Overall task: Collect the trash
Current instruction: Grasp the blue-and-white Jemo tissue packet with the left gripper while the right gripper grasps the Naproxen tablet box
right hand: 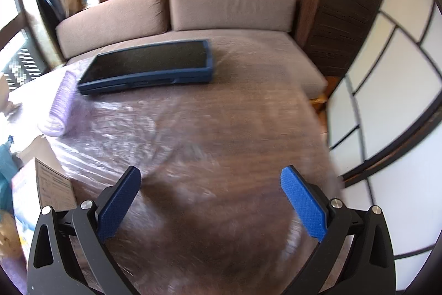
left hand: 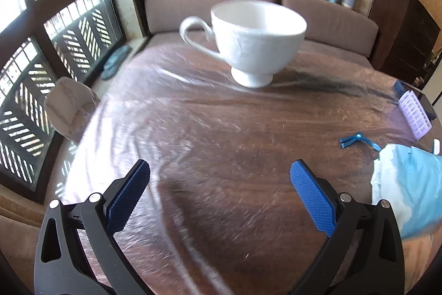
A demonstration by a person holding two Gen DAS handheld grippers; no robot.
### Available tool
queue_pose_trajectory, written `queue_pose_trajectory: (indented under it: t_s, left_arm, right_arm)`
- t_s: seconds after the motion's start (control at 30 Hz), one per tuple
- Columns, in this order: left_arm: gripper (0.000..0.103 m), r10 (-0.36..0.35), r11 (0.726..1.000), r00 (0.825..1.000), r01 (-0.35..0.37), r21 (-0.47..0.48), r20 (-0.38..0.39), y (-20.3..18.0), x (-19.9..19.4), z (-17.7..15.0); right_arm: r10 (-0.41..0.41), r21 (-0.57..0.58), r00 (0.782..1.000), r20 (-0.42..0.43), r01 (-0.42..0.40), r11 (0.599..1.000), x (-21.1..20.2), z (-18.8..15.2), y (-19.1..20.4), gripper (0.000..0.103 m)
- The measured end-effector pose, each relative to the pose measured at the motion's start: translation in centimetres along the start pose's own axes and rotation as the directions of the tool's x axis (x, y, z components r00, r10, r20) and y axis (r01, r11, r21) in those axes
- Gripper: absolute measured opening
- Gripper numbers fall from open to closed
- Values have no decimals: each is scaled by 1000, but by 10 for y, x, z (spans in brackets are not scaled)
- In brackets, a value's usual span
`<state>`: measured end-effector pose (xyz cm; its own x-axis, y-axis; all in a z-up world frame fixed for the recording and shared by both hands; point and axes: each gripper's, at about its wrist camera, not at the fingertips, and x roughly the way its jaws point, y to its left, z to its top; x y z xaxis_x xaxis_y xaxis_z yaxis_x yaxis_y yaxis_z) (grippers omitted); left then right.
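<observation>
**Inspector:** Status of the trash collection?

**Assistant:** At an early stage, in my judgement. Nothing is held by either tool. On the wooden surface (left hand: 221, 162), which is covered in clear film, the likely trash lies at the right edge of the left wrist view: a crumpled light-blue and white wrapper (left hand: 408, 184) and, just beyond it, a small blue ribbon scrap (left hand: 352, 140). No bin or bag is visible, so I cannot tell where the items are to go.

**Inspector:** Other items present?

**Assistant:** A white teacup (left hand: 254, 40) stands upright near the far side. A purple roll (right hand: 60, 107) lies beside a dark tablet in a blue case (right hand: 149, 65). A printed box (right hand: 44, 198) sits at the left edge of the right wrist view. None of these reads as trash.

**Inspector:** Left gripper?

**Assistant:** The left gripper (left hand: 221, 195) has its jaws spread wide, released, hovering above bare wood and touching nothing. The wrapper lies just right of its right finger.

**Inspector:** Right gripper?

**Assistant:** The right gripper (right hand: 211, 201) is likewise wide apart and empty, over a bare stretch. Both views are motion-blurred.
</observation>
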<state>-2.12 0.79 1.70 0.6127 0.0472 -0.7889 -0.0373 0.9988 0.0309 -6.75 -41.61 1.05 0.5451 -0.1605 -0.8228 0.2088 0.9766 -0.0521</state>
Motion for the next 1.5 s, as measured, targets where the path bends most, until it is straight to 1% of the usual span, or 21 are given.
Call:
queue_pose_trajectory:
  t_s: [0.1,0.17,0.23,0.27,0.33,0.43,0.47,0.5,0.53,0.63,0.8,0.93,1.03,1.07,1.13,1.2,1.27,1.3,1.37,1.4,1.5]
  left_arm:
    - [102,30,999,995,-33,37,91,8,-37,-8]
    - [102,12,998,992,-20,62,123,13,-62,-23]
    - [102,-66,993,988,52,102,139,7,-89,-40]
    - [102,-96,990,986,80,120,136,2,-99,-48]
    - [102,-181,973,978,163,163,106,-11,-118,-69]
    - [102,-290,934,955,268,238,61,-50,-144,-98]
    - [102,-326,918,945,306,251,41,-61,-148,-105]
    - [102,-370,897,929,355,265,9,-76,-150,-113]
    - [102,-388,887,922,376,269,-8,-86,-149,-120]
    - [102,-395,874,917,394,284,-59,-122,-140,-133]
    - [102,-367,886,927,374,274,-79,-150,-130,-139]
    - [102,-332,893,938,348,284,-103,-159,-120,-143]
    - [101,-346,897,931,364,252,-115,-156,-116,-145]
    - [95,-351,897,929,369,245,-116,-154,-116,-145]
    - [90,-357,893,926,377,245,-124,-154,-115,-146]
    - [80,-353,888,928,372,269,-116,-157,-117,-147]
    - [62,-354,882,928,371,290,-113,-161,-117,-147]
    - [58,-357,880,927,375,293,-113,-161,-118,-147]
    - [53,-360,881,927,375,287,-106,-160,-120,-146]
    - [52,-364,882,926,378,282,-103,-159,-120,-146]
    - [52,-372,883,923,383,272,-94,-156,-124,-144]
  right_arm:
    - [-3,-41,997,82,6,999,-33,-7,-1,99]
    - [-1,-72,990,138,11,997,-57,-14,-5,99]
    - [57,-101,984,166,-40,994,-80,-20,0,99]
    - [106,-123,979,175,-85,989,-93,-24,2,99]
    - [156,-150,973,173,-131,980,-107,-25,8,99]
    - [206,-190,964,167,-174,966,-119,-25,21,99]
    - [225,-205,960,166,-190,960,-121,-25,29,99]
    - [247,-225,955,164,-208,952,-122,-24,38,99]
    - [258,-241,953,157,-217,946,-121,-23,47,99]
    - [264,-280,956,126,-221,934,-110,-21,69,99]
    - [260,-308,961,92,-221,925,-98,-22,94,99]
    - [236,-304,971,48,-211,929,-83,-20,98,99]
    - [235,-288,971,34,-216,933,-75,-20,97,99]
    - [238,-282,971,28,-220,934,-73,-20,96,99]
    - [241,-273,970,15,-228,935,-69,-20,94,99]
    - [253,-266,967,2,-243,933,-66,-20,93,93]
    - [271,-260,962,-17,-266,928,-63,-20,94,80]
    - [279,-255,960,-28,-277,926,-61,-20,94,76]
    - [291,-242,956,-45,-293,925,-57,-20,93,54]
    - [297,-236,954,-51,-300,924,-56,-21,92,48]
    - [310,-209,949,-48,-313,926,-56,-21,85,45]
